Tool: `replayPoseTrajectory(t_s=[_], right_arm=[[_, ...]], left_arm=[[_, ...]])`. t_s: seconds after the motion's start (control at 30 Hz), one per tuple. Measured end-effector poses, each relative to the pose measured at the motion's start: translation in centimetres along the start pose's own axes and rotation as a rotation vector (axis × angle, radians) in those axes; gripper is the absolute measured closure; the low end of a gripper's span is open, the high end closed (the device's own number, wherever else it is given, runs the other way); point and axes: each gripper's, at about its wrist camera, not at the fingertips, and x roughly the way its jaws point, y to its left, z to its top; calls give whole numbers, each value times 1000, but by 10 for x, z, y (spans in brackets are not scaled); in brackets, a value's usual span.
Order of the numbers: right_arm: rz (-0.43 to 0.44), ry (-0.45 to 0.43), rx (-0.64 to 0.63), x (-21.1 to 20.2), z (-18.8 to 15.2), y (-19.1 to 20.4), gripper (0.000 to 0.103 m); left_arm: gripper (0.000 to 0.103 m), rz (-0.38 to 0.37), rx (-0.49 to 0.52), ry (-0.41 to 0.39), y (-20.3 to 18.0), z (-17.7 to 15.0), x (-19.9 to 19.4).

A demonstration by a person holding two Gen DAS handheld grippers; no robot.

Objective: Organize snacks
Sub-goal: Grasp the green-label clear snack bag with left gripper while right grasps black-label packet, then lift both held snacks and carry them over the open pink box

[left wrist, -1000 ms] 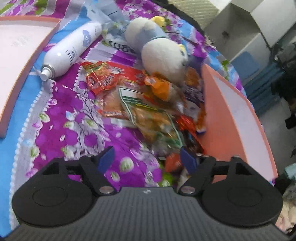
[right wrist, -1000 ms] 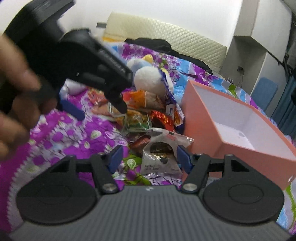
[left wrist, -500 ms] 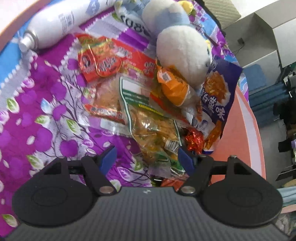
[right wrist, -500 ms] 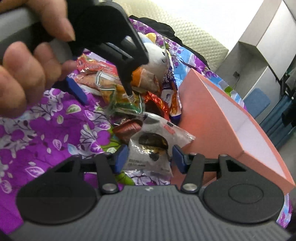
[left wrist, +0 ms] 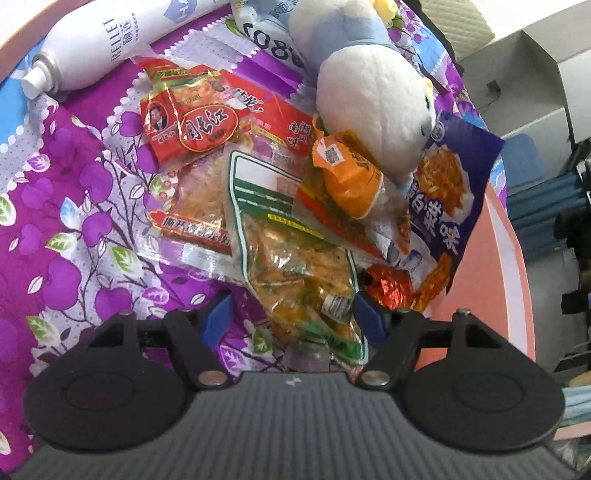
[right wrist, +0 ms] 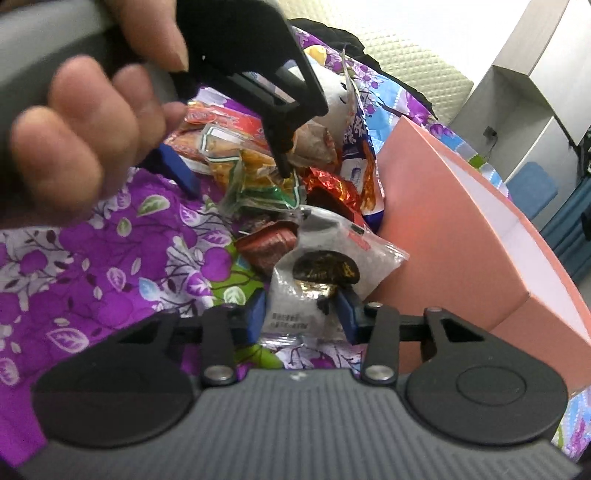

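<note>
A heap of snack packets lies on the purple flowered bedspread (left wrist: 66,229). My left gripper (left wrist: 293,317) is open, its blue pads on either side of a clear green-edged packet (left wrist: 295,266). Red packets (left wrist: 192,125), an orange packet (left wrist: 351,181) and a purple packet (left wrist: 454,192) lie beyond. My right gripper (right wrist: 301,314) has its pads closing in on a clear packet with a dark cake (right wrist: 317,280), touching both of its sides. The left gripper (right wrist: 236,170) and the hand holding it fill the upper left of the right wrist view.
A pink open box (right wrist: 480,236) stands right of the heap and also shows in the left wrist view (left wrist: 513,280). A white and blue plush toy (left wrist: 369,88) and a white spray bottle (left wrist: 96,48) lie at the far side. Another pink box edge (left wrist: 22,26) is at far left.
My left gripper has moved forward and down over the green-edged packet. My right gripper has moved in on the cake packet and its jaws have narrowed around it.
</note>
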Motion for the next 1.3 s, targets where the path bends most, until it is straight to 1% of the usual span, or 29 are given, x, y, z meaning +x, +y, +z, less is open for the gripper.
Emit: replayPoseTrajectory(t_s=[0.1,0.17,0.33,0.47,0.53,0.63,0.8,0.97,1.1,1.17,1.3], right_arm=[[30,-6,21,-3,0,-3,63],[50,-8,36,-6,-1,-6,63],[103,-17,84,-14,-1,-14,65],[162,-14,142,-20,3,-24,66],[193,-9,173,-23,4,-28,68],[241,-6,213,-29,4,-36,70],[277,5,231,-31,1,-45,72],[319,17,284,-39,-5,-53,73],[339,22,318,-45,-6,-61,73],[342,22,327,-48,-7,-62,73],[365,28,355,-59,-16,-65,73]], left_arm=[[35,24,12,-2,-4,3,4],[44,55,25,-3,-6,5,6],[50,88,80,-21,-14,4,3],[54,93,83,-27,-13,-1,-4],[56,101,100,-37,-12,-5,-13],[56,119,152,-45,-11,-11,-25],[56,148,222,-77,-6,-23,-52],[56,211,360,-121,-10,-45,-83],[56,244,455,-152,-17,-69,-104],[56,253,473,-163,-20,-80,-113],[56,272,477,-173,-21,-99,-126]])
